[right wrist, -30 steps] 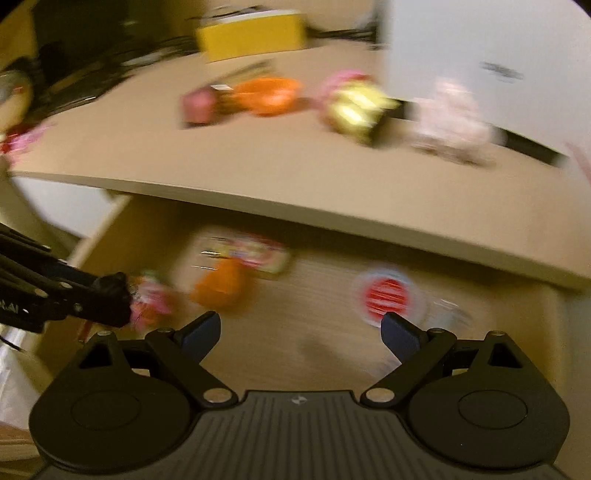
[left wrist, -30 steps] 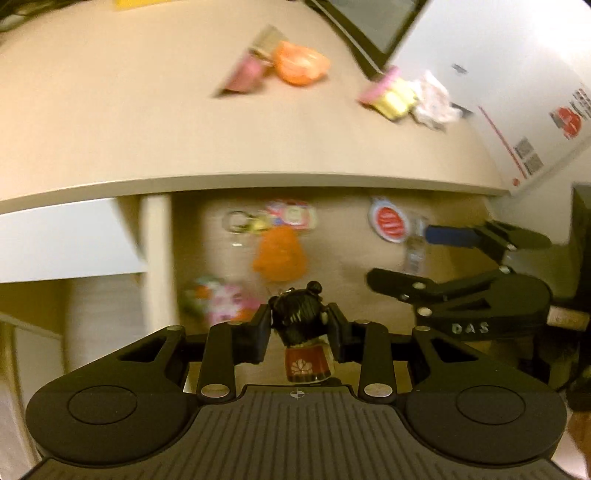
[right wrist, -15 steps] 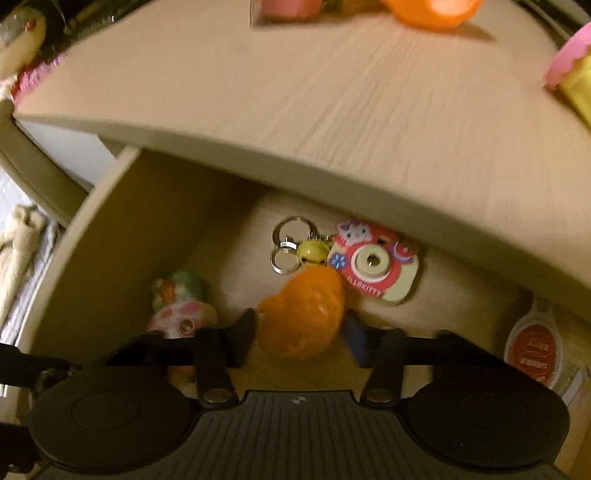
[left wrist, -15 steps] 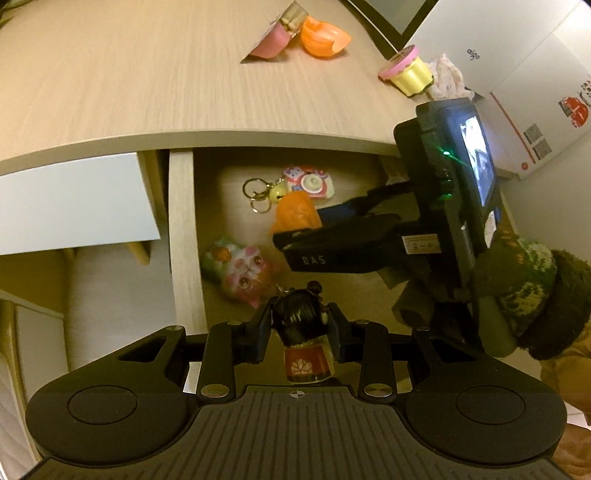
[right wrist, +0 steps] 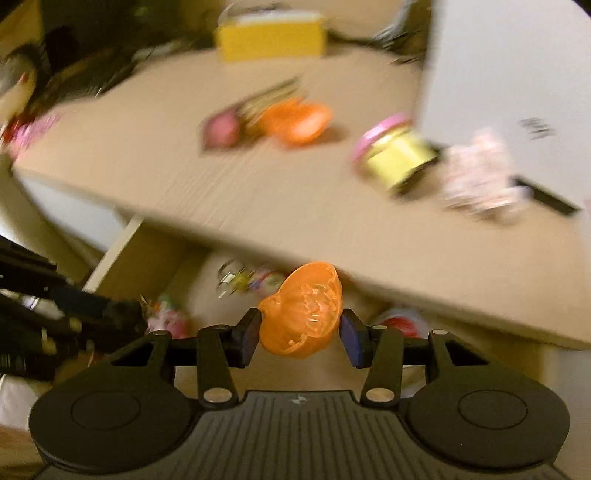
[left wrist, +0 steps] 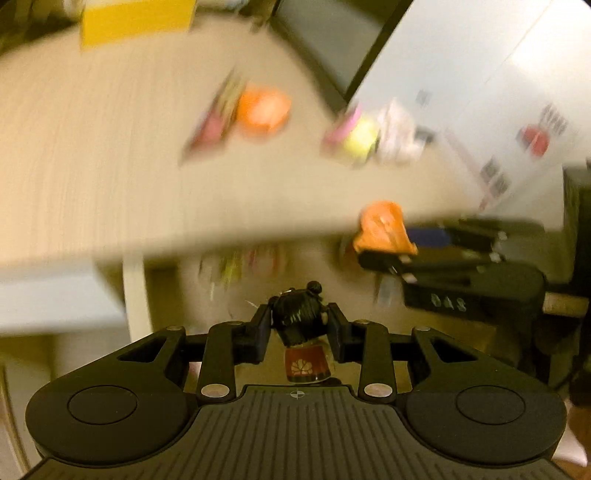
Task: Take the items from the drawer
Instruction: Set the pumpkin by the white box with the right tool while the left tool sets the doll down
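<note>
Light wood-grain desk (right wrist: 280, 192) under warm yellowish light. White board (right wrist: 498, 74) standing along the desktop's right edge; dark monitor (left wrist: 325, 40) at its far edge; yellow box (right wrist: 269, 35) near the far-left corner.

each camera sits just behind its own fingers, looking steeply down and forward at close range. the left view faces the surface (left wrist: 110, 155) edge and the open drawer (left wrist: 136, 295) below. the right view faces the same surface (right wrist: 258, 192) and drawer (right wrist: 118, 251) from further right. both views are motion-blurred.
</note>
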Tool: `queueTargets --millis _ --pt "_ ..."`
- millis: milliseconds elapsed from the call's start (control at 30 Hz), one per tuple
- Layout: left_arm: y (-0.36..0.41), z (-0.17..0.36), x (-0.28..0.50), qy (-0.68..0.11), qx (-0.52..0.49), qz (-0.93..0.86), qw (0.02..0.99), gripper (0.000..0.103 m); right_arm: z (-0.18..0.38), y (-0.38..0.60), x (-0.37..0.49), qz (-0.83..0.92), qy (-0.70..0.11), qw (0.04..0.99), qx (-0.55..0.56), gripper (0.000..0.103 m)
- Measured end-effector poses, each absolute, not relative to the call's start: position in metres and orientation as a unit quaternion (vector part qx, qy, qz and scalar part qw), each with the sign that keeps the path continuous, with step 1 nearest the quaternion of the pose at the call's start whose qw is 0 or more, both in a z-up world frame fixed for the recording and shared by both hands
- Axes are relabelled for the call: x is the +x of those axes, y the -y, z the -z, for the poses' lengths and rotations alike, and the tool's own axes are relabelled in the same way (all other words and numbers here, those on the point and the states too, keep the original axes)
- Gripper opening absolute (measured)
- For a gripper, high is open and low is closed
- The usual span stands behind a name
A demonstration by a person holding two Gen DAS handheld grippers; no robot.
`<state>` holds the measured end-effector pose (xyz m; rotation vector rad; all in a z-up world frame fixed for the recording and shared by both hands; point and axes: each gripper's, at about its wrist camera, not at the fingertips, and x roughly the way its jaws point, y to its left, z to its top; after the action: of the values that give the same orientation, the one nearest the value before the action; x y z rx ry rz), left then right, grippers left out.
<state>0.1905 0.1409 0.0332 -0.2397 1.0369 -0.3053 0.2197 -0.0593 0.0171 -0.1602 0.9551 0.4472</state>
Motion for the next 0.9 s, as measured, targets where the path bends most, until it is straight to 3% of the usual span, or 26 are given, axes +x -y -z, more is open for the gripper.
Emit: queueTargets --millis 267,467,900 --pt "-0.131 -0.094 0.262 -0.366 -0.108 0.152 0.912 0.036 -0.094 0.089 0.266 -0.145 -0.340 0.927 -0.058 0.046" --pt "-0.119 -0.065 0.292 -0.383 -0.084 0.167 0.905 0.036 -0.092 0.083 0.308 -0.098 -0.316 0.940 -0.084 0.046" --pt "-0.121 -0.016 0.323 -0.416 -0.052 0.152 0.895 0.036 -0.038 0.076 0.340 -0.072 -0.360 0.926 -0.086 0.044"
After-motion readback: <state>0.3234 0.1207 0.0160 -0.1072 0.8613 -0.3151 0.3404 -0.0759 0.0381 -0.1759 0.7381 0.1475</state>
